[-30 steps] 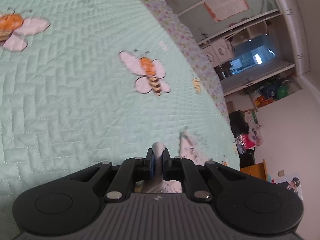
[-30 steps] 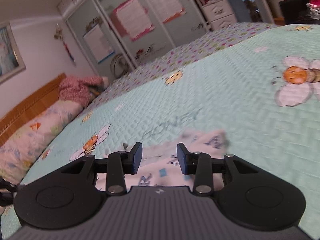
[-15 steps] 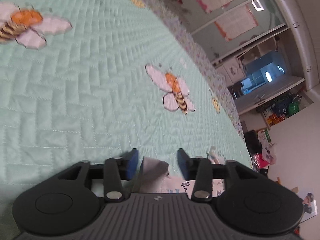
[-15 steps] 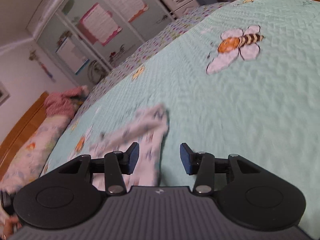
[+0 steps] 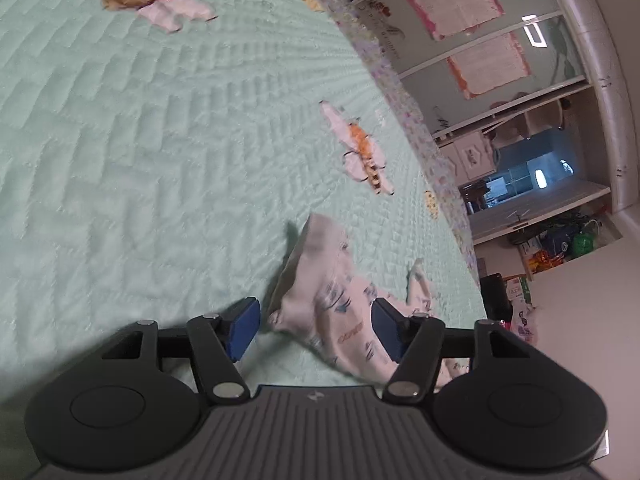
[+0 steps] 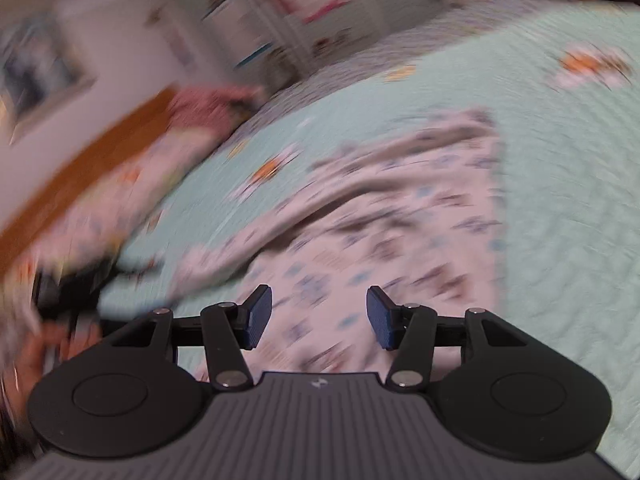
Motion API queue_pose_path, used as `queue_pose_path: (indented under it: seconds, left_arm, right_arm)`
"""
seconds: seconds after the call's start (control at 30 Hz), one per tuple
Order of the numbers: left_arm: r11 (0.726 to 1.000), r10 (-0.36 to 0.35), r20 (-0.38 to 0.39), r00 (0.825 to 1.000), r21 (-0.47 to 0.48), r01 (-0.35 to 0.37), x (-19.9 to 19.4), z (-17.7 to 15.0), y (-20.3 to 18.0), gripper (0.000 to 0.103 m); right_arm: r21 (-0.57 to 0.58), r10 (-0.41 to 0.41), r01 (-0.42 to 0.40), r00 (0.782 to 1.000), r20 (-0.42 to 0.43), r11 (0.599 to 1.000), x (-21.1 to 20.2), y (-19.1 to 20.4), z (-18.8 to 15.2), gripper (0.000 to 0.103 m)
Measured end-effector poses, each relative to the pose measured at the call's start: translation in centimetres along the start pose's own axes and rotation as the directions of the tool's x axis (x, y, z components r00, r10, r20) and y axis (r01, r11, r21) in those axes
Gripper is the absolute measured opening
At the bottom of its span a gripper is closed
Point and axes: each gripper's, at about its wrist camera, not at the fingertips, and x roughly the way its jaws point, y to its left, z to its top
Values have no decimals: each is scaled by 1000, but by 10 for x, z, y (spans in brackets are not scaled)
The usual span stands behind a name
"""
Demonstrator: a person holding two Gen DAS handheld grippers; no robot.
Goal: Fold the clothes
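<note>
Garment status: we saw the white printed cotton garment (image 5: 340,300) crumpled low centre in the left wrist view, lying on the mint-green quilted bedspread (image 5: 140,160) with its bee appliqués. Left gripper (image 5: 316,330) had its blue pads spread and still widening; a raised fold of the cloth sat between them, neither pad pressing on it. In the right wrist view, heavily motion-blurred, the same garment (image 6: 400,208) lay spread across the centre of the frame. Right gripper (image 6: 319,317) was also spread and widening, pads over the cloth's near edge, nothing pinched. Wooden headboard (image 6: 92,160) ran along the left; we couldn't resolve the dark blur at lower left.
</note>
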Motion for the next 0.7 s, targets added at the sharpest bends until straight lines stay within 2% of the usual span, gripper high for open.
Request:
queue_pose_path:
  seconds: [0.07,0.23,0.43,0.5,0.53,0.57,0.7]
  left_arm:
    - [1000,10,18,1000,28,-10,1,6,-3,64]
    - [995,22,-13,1000,102,-21,11,12,-4,64]
    - [996,-22,-75,997,79,28,35,18,-11,63]
    - [998,-13,-77,997,60,18,43,22,-12,53]
    - [999,-1,-83,997,41,4,47,24,-12,13]
    - [1000,14,-95,995,26,-12,50,26,-11,7]
    - [996,34,-74,997,90,-27,43,31,-30,7]
  right_arm:
    - [-68,-5,4,1000,-17,998,-1,19,-4,54]
    - [-18,-2,1,1000,-16,1000,-18,29,-11,54]
    - [11,-54,55,997,-51,998,-32,31,-27,54]
    - [19,-67,68,995,-71,997,-35,31,-34,54]
    - [19,-73,74,994,-80,997,-37,32,-38,54]
    - [13,-76,78,993,-88,997,-39,34,-41,54]
    - [-48,-99,94,988,-115,994,-46,45,-50,54]
